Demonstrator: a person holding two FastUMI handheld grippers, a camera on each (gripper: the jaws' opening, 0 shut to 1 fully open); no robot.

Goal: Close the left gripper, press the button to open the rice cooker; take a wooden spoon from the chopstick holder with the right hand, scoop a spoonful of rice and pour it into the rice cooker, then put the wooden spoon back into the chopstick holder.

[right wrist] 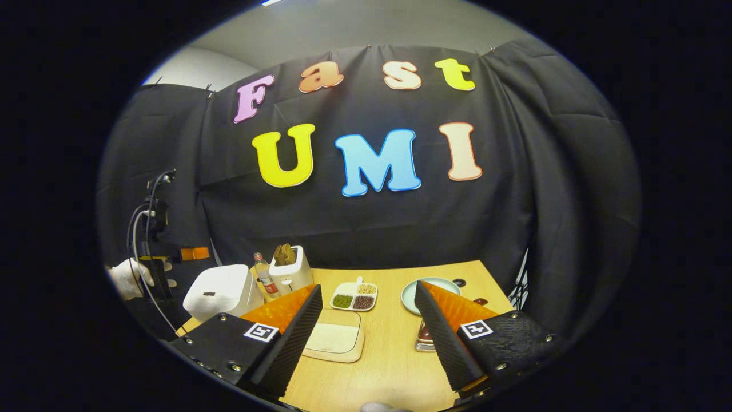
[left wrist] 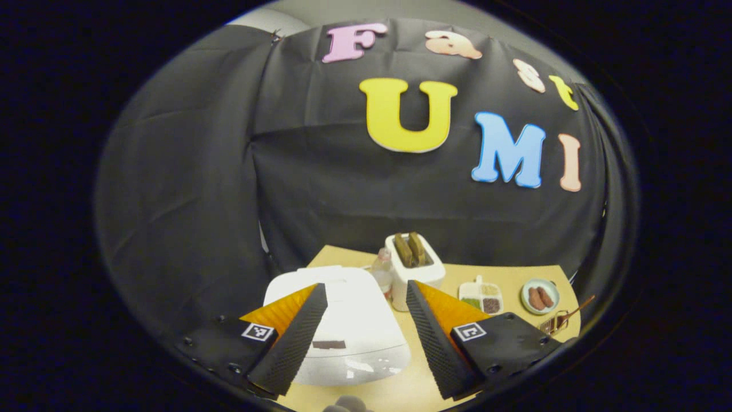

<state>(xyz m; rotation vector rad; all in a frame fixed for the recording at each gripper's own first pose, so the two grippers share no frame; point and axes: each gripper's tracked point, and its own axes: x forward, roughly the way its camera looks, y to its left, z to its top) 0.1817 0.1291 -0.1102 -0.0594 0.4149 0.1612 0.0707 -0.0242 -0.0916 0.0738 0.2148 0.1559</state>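
The white rice cooker [left wrist: 343,326] sits lid down right in front of my left gripper [left wrist: 366,284], which is open, a finger on each side of the lid. A dark button strip [left wrist: 329,344] shows on the cooker's front. The wire chopstick holder [left wrist: 553,325] stands at the table's right edge with a wooden spoon handle [left wrist: 580,306] sticking out. In the right gripper view, my right gripper [right wrist: 369,286] is open and empty above the table; the holder [right wrist: 426,337] is half hidden behind its right finger. The cooker [right wrist: 220,292] lies far left there.
A white toaster [left wrist: 414,263] with brown slices and a small bottle [left wrist: 382,272] stand behind the cooker. A divided dish of grains [right wrist: 354,296], a pale board [right wrist: 334,337] and a plate [right wrist: 409,294] lie mid-table. A gloved hand [right wrist: 128,277] holds the other gripper at the left.
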